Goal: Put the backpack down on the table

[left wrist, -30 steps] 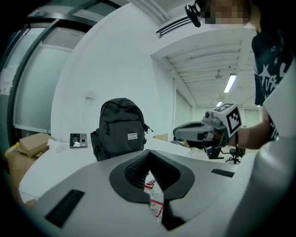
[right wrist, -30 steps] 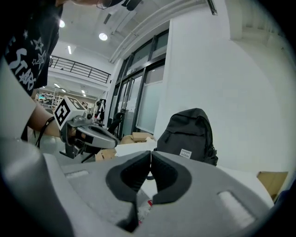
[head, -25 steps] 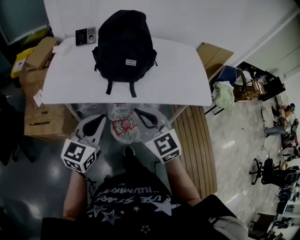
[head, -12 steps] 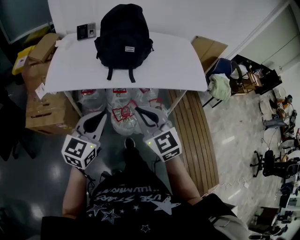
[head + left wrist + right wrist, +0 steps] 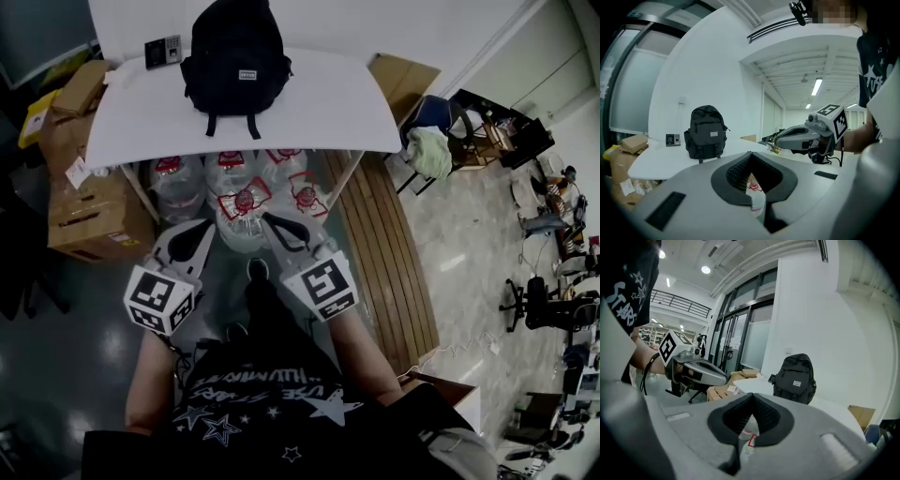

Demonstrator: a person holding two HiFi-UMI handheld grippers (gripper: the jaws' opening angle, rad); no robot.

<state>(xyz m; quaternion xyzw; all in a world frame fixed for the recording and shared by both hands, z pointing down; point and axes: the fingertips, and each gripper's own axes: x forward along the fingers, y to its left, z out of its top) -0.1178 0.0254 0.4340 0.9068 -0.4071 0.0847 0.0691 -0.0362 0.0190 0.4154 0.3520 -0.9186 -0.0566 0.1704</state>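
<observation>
A black backpack [image 5: 234, 58] stands upright on the white table [image 5: 319, 108], near its far side; it also shows in the left gripper view as the backpack [image 5: 706, 131] and in the right gripper view as the backpack [image 5: 794, 378]. My left gripper [image 5: 208, 226] and right gripper [image 5: 266, 220] hang side by side well short of the table's near edge, over the floor. Both are shut with nothing between their jaws. Neither touches the backpack.
Packs of water bottles [image 5: 234, 192] lie under the table. A small keypad device [image 5: 162, 52] sits on the table left of the backpack. Cardboard boxes [image 5: 89, 211] stand at the left, wooden planks [image 5: 389, 253] and a chair with cloth [image 5: 429, 141] at the right.
Both grippers and I have drawn back from the table; the table and backpack now sit farther up the head view, and more of the bottles beneath shows.
</observation>
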